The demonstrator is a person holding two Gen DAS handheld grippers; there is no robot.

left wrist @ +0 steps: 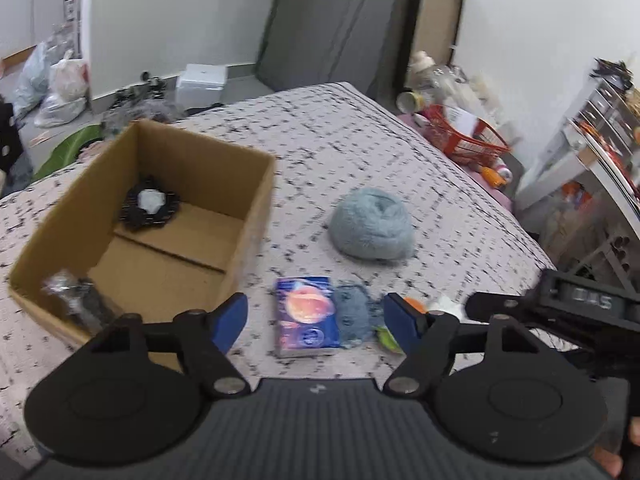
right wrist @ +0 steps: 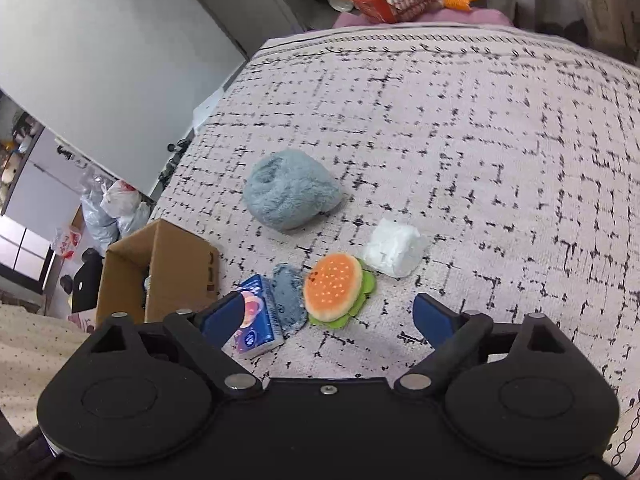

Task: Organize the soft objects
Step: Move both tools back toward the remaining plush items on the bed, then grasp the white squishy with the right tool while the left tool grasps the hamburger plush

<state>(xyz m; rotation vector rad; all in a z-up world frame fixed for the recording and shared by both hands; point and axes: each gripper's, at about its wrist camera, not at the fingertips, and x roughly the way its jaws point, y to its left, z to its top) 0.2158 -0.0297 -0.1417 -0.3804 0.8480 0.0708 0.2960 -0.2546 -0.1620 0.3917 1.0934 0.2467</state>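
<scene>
Both claws spread wide, holding nothing; left claw [left wrist: 316, 318] has tissue pack [left wrist: 306, 317] between its fingers, right claw [right wrist: 330, 318] sits just short of burger plush [right wrist: 334, 292]; crowded items risk snagging blue cloth [right wrist: 289, 298]; box [left wrist: 256, 184] left of both.

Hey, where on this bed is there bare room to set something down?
Free: the bedspread beyond the fluffy blue ball and right of the white wad. Crowded: the row of tissue pack, blue cloth and burger plush beside the cardboard box.
</scene>
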